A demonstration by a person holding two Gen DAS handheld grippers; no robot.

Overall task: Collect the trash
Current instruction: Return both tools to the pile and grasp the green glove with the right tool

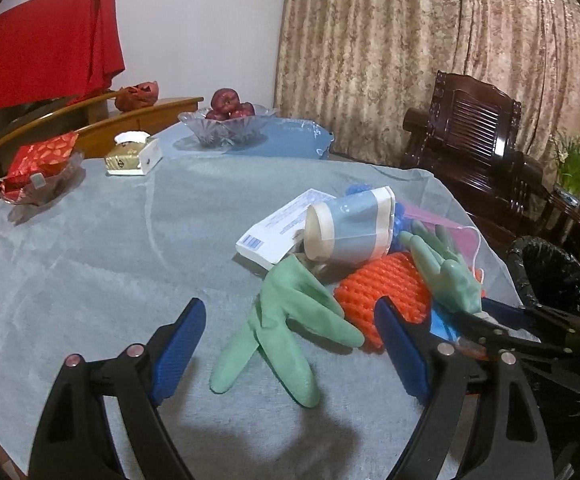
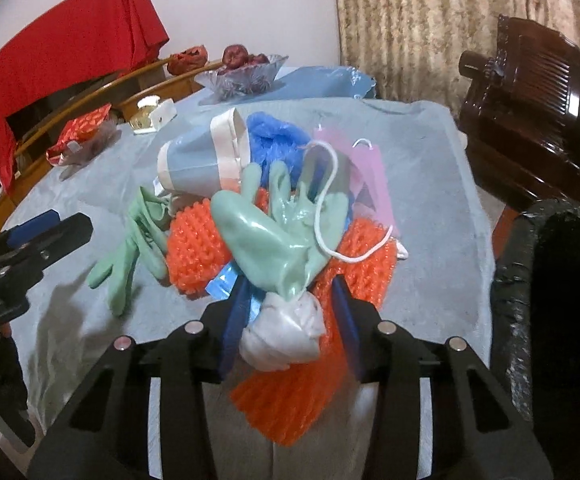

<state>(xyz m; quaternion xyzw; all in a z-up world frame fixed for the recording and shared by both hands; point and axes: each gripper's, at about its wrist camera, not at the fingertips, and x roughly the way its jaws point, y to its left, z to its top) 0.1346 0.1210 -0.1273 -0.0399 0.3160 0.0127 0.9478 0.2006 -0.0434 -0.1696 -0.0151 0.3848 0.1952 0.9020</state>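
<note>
**Trash pile on the bench, right tool clamped on a glove cuff**

The right tool [image 2: 290,312] has its blue pads pressed in on the bunched white cuff of a green rubber glove [image 2: 266,236], whose fingers fan upward over the pile. A white cord loop [image 2: 326,216] lies across the glove's fingers. Beneath and beside the glove sits orange foam netting [image 2: 198,248], with a further fold of it under the tool.

The left tool [image 1: 290,344] is spread wide, its blue pads standing to either side of a second green glove [image 1: 286,320] without touching it; this glove lies flat on the grey cloth of the bench [image 1: 90,264], at the near left edge of the pile. Behind it a tipped paper cup [image 1: 350,228] rests against a white printed packet [image 1: 278,228]. Blue netting [image 2: 274,136] and a pink bag [image 2: 366,168] lie at the far side of the pile.

A bin lined with black plastic [image 2: 550,280] stands just beside the bench on the right. At the far end of the bench are a glass bowl of red fruit [image 1: 230,120], a tissue box [image 1: 134,156] and a red-wrapped packet in a dish [image 1: 42,164].
</note>
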